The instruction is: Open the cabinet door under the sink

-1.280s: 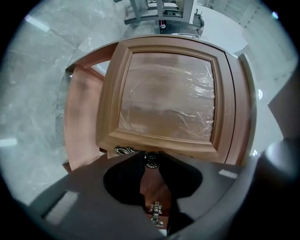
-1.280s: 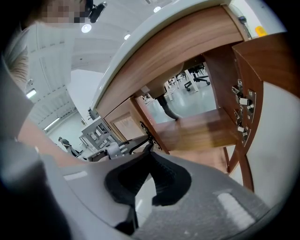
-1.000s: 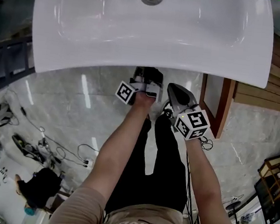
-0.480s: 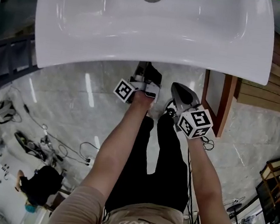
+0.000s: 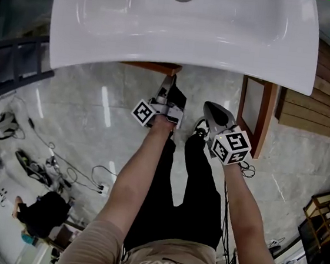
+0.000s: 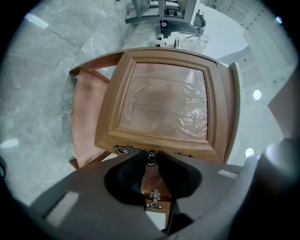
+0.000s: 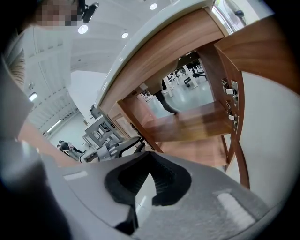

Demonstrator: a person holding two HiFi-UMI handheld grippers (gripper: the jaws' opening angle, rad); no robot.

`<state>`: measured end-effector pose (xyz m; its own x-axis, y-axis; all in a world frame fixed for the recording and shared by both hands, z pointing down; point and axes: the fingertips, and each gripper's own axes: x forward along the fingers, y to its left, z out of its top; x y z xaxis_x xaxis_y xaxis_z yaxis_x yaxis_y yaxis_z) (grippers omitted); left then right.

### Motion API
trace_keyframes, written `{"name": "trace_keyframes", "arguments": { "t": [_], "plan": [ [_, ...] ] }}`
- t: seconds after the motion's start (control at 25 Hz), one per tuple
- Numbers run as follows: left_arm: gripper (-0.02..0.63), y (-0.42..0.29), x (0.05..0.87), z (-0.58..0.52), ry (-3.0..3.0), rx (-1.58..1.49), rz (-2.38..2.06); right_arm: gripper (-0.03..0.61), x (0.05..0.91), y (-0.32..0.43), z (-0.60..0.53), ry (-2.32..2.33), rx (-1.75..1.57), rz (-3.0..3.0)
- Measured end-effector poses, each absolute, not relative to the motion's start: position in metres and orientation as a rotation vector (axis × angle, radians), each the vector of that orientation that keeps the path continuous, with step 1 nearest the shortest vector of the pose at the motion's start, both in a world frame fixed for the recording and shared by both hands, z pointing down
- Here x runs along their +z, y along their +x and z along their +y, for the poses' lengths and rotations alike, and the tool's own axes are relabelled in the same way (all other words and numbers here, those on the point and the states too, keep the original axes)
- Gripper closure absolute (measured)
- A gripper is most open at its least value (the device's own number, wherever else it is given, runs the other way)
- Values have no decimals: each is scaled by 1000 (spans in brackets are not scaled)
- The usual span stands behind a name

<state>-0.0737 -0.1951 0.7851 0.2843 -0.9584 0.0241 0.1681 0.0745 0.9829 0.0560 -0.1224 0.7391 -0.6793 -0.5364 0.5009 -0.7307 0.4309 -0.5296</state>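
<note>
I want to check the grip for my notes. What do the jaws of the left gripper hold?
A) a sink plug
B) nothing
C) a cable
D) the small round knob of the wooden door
D: in the left gripper view, the left gripper has its jaws closed on the round knob at the edge of the wooden door.

Glossy grey marble floor [image 5: 83, 119], loose cables [image 5: 42, 171], wooden slat wall [image 5: 328, 100]
</note>
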Motion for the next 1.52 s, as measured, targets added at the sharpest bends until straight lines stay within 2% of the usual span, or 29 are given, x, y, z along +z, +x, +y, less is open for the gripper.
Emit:
{"name": "trace_keyframes", "arguments": {
  "t": [0.92,1.52],
  "plan": [
    [511,-108,784,-114,1293,-832,-723,578,728,-5,-68,1096,1077,-2414],
    [511,-170,791,-50,1341,-694,-671,577,734,-76,-24,999,1083,-2387]
  ]
}}
